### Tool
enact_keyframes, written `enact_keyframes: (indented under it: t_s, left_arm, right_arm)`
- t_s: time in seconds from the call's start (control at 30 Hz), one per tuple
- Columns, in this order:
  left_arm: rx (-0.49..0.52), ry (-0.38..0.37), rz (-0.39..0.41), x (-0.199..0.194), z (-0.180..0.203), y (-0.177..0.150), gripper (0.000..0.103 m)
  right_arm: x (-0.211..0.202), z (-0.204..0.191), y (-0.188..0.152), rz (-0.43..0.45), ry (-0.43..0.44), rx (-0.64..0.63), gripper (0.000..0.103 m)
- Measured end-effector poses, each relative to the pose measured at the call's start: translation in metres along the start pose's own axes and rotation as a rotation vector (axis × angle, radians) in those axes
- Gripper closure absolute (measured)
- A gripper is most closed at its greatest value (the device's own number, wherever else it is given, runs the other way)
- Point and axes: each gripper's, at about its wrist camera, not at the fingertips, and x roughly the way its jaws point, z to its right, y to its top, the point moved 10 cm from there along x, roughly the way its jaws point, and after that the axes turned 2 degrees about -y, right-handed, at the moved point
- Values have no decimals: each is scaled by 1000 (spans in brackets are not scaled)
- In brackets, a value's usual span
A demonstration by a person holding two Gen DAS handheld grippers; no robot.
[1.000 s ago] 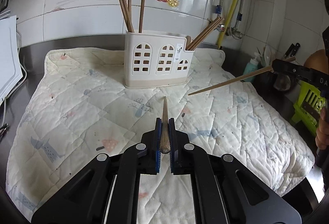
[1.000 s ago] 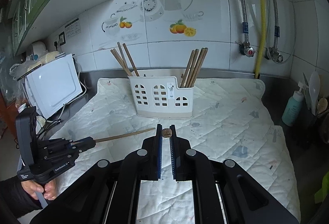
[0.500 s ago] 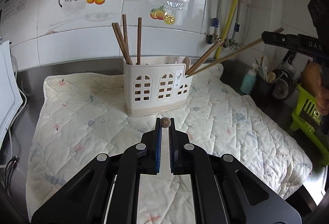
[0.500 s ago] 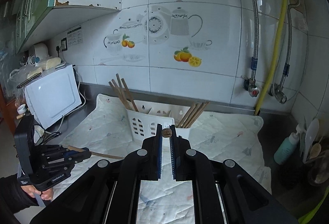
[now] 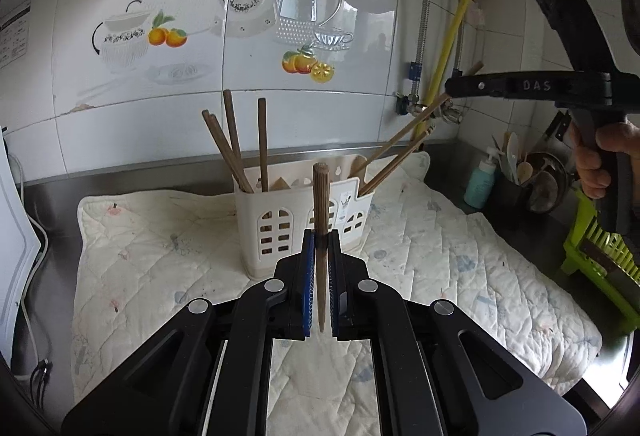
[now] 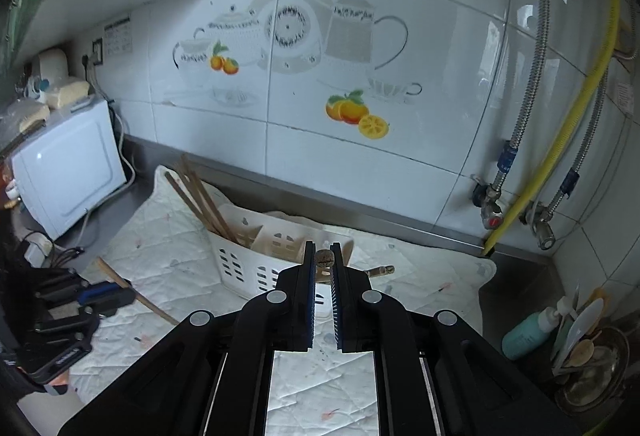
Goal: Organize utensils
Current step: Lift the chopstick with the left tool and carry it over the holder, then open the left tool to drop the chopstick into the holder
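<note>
The left gripper [image 5: 320, 268] pinches one chopstick [image 5: 320, 203] upright; the right gripper [image 6: 324, 276] clamps another [image 5: 404, 133], its tip slanting into the utensil caddy [image 5: 280, 232] mid-bench on the quilted mat [image 5: 460, 268]. A clean drop likely requires each tip above an open compartment, clear of standing chopsticks [image 5: 240, 143]. Beyond, at the bench's right edge: soap bottle [image 5: 480, 183], green rack [image 5: 600, 244].

Home kitchen. White wall tiles [image 6: 400, 155] with teapot and fruit decals, steel desk [image 5: 52, 236] under a quilted mat [image 5: 440, 256], gas hose [image 6: 568, 123] and valves on the wall, microwave [image 6: 68, 171] at left, caddy [image 5: 280, 220] of chopsticks, soap bottle [image 6: 528, 332], pot of spoons [image 6: 592, 364], green dish rack [image 5: 600, 244].
</note>
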Motion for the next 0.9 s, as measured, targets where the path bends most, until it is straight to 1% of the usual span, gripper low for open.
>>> enact_keyframes:
  t_s: [0.07, 0.17, 0.23, 0.27, 0.37, 0.4, 0.47, 0.6, 0.67, 0.7, 0.77, 0.83, 0.9]
  left_arm:
    - [8, -7, 10, 0, 2, 10, 98]
    - [24, -6, 33, 0, 3, 26, 98]
    - [29, -7, 49, 0, 4, 37, 98]
    - [33, -7, 58, -1, 5, 42, 98]
    - [51, 1, 93, -4, 7, 62, 98]
    - [57, 6, 110, -5, 7, 72, 98]
    - [56, 11, 137, -6, 6, 89, 98]
    - [72, 35, 207, -7, 6, 131, 98]
    - [83, 55, 237, -6, 6, 148, 98]
    - [92, 67, 250, -3, 6, 156, 98]
    - [90, 78, 256, 5, 3, 168, 98]
    - [98, 112, 267, 14, -1, 175, 98]
    - [82, 112, 256, 26, -6, 178, 98]
  right_arm:
    - [14, -1, -1, -36, 12, 4, 96]
    - [29, 0, -2, -61, 11, 10, 96]
    - [38, 2, -3, -66, 19, 27, 96]
    - [41, 4, -3, -61, 17, 34, 94]
    - [44, 7, -3, -48, 23, 59, 93]
    - [42, 9, -3, -38, 21, 66, 93]
    - [37, 13, -2, -14, 18, 77, 87]
    - [22, 18, -3, 28, 17, 90, 84]
    - [14, 18, -5, 47, 26, 91, 80]
    - [9, 18, -7, 60, 20, 88, 79]
    - [1, 15, -12, 80, 21, 75, 78]
    - [-5, 12, -18, 94, 35, 74, 78]
    - [-11, 7, -24, 103, 48, 63, 78]
